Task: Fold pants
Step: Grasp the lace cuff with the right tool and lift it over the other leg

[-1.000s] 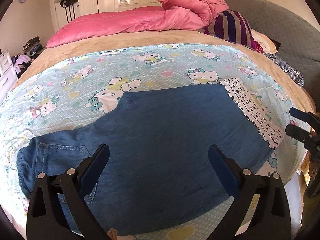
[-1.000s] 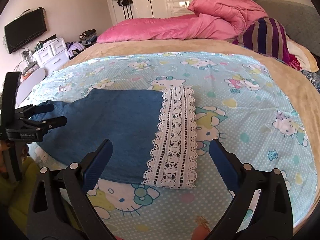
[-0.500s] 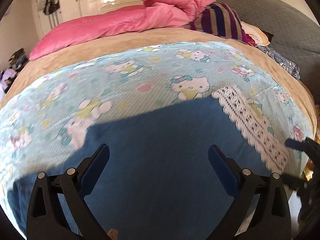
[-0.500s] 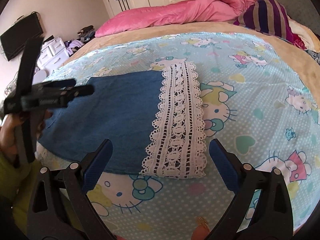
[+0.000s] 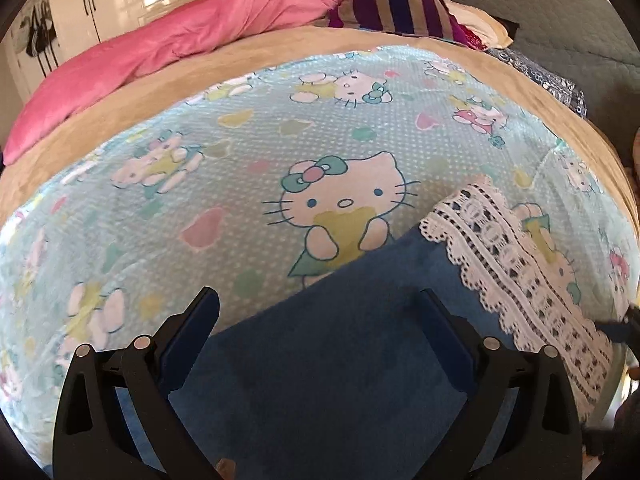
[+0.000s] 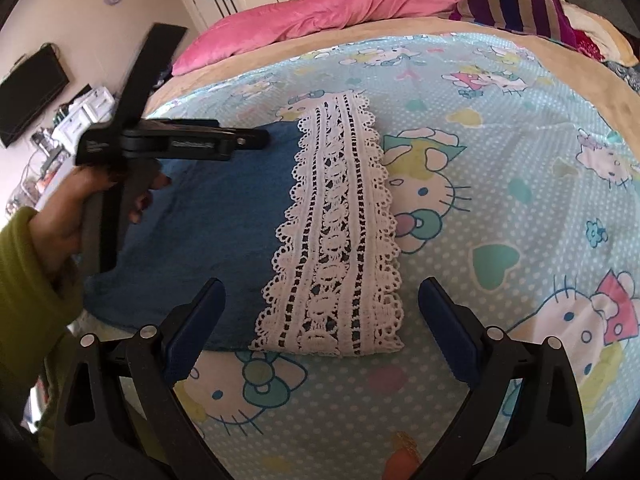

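Note:
Blue denim pants (image 5: 340,380) lie flat on the Hello Kitty sheet (image 5: 248,152), with their white lace hem (image 5: 516,276) to the right. My left gripper (image 5: 318,320) hovers open over the blue leg, nothing between its fingers. In the right wrist view the lace hem (image 6: 336,240) lies straight ahead with the blue leg (image 6: 224,216) to its left. My right gripper (image 6: 322,296) is open just short of the hem's near end. The left gripper (image 6: 256,138) reaches in from the left above the leg, held by a hand (image 6: 60,216) in a green sleeve.
A pink duvet (image 5: 168,48) and a striped pillow (image 5: 400,4) lie at the far side of the bed. White wardrobes (image 5: 120,0) stand behind. A wall television (image 6: 32,92) and drawers (image 6: 84,116) are to the left. The bed's near edge runs under both grippers.
The left gripper has travelled right along the pants leg toward the lace hem, so the waist end is out of its view. The right gripper has closed in on the hem.

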Available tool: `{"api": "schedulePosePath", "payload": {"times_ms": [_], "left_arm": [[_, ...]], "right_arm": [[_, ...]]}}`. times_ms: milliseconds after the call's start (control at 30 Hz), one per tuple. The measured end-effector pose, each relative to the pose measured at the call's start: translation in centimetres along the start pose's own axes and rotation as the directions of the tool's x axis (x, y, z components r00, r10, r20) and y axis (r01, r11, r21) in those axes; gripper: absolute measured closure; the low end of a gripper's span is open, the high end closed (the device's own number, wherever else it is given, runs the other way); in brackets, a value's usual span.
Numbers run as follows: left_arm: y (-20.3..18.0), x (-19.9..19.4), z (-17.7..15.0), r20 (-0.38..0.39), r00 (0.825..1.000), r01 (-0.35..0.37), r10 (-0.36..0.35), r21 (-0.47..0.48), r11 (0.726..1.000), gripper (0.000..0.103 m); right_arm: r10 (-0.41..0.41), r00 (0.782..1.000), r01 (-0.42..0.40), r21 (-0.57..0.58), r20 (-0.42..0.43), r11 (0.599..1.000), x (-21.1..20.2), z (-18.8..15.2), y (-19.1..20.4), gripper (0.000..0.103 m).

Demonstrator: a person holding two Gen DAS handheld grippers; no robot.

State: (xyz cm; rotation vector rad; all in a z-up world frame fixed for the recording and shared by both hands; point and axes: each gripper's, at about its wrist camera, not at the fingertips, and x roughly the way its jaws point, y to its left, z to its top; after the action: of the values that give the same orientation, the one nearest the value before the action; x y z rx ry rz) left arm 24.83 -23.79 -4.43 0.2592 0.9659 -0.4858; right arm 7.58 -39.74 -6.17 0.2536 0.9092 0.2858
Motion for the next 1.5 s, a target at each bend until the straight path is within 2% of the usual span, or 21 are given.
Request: {"api": "schedulePosePath", "payload": {"times_ms": [33,67,133,233,267,433,500,567,667,700,800,867,1067,1233,1333,1433,1500], "left_arm": [[0.0,0.4,0.0,-0.008,1.0,0.021,-0.021,-0.011,1.0,0.009],[0.0,0.8,-0.1,-0.011,0.999,0.05,-0.051,-0.022,0.998,0.02],[-0.3,1.1,-0.2,-0.002,0.998,0.056,-0.056,-0.01,0.998,0.022],[-0.9,1.0,0.0,0.006,0.995,0.097,-0.097,0.016,0.995,0.039],[-1.2,1.0,0.1,0.006,0.995,0.103,-0.104,0.022,0.994,0.04],[-1.9,1.8,0.5,0.008,0.991,0.13,-0.13,0.038,0.991,0.04],[-1.8,2.0,0.5,0.0,0.99,0.142,-0.142,0.028,0.989,0.044],[-2.2,1.7,0.5,0.003,0.987,0.163,-0.163,0.036,0.986,0.065],[-3.5,1.5,0.2,-0.001,0.99,0.141,-0.141,0.062,0.988,0.084],[-3.8,1.4,0.1,0.0,0.991,0.133,-0.133,0.068,0.989,0.085],[-3.4,1.2,0.0,0.009,0.99,0.138,-0.139,0.041,0.99,0.091],[-2.6,0.8,-0.2,0.026,0.985,0.169,-0.169,0.001,0.986,0.095],[0.2,-2.1,-1.1,0.121,0.963,0.252,-0.24,-0.103,0.962,0.096],[3.6,-5.4,-2.7,0.195,0.952,0.27,-0.235,-0.178,0.946,0.096],[5.8,-7.0,-4.1,0.221,0.952,0.262,-0.213,-0.222,0.939,0.096],[7.8,-7.1,-5.6,0.196,0.963,0.233,-0.183,-0.27,0.934,0.096],[9.6,-7.0,-7.2,0.181,0.967,0.232,-0.179,-0.337,0.912,0.094]], "right_arm": [[0.004,1.0,-0.004,0.003,0.0,1.0,0.1,0.0,0.0,0.012],[0.01,1.0,-0.01,0.002,0.0,1.0,0.2,0.0,0.0,0.014],[0.025,1.0,-0.025,-0.005,-0.008,1.0,0.5,0.0,0.3,0.027],[0.031,1.0,-0.031,0.006,-0.002,1.0,0.5,0.0,0.1,0.033],[0.036,0.999,-0.036,0.016,0.002,0.999,0.6,0.0,-0.1,0.036],[0.062,0.998,-0.062,0.035,0.01,0.997,1.0,0.1,-0.6,0.039],[0.096,0.995,-0.097,0.039,0.011,0.995,1.0,0.1,-0.5,0.056],[0.151,0.989,-0.151,0.055,0.008,0.987,1.2,0.1,-0.4,0.064],[0.169,0.985,-0.17,0.06,0.017,0.984,1.6,0.3,-0.3,0.069],[0.18,0.983,-0.181,0.068,0.019,0.981,1.7,0.4,-0.3,0.074],[0.199,0.98,-0.2,0.049,0.025,0.979,1.5,0.9,0.6,0.078],[0.203,0.979,-0.204,0.008,0.031,0.979,1.2,1.2,1.8,0.079],[0.23,0.971,-0.219,-0.148,0.061,0.965,-0.2,2.7,6.4,0.079],[0.267,0.962,-0.245,-0.266,0.051,0.932,-0.6,3.1,10.4,0.079],[0.281,0.959,-0.259,-0.326,0.022,0.909,0.2,3.0,13.0,0.079],[0.282,0.959,-0.267,-0.382,-0.016,0.885,1.6,2.5,15.2,0.079],[0.278,0.96,-0.271,-0.412,-0.045,0.87,2.2,1.9,16.4,0.079]]}}
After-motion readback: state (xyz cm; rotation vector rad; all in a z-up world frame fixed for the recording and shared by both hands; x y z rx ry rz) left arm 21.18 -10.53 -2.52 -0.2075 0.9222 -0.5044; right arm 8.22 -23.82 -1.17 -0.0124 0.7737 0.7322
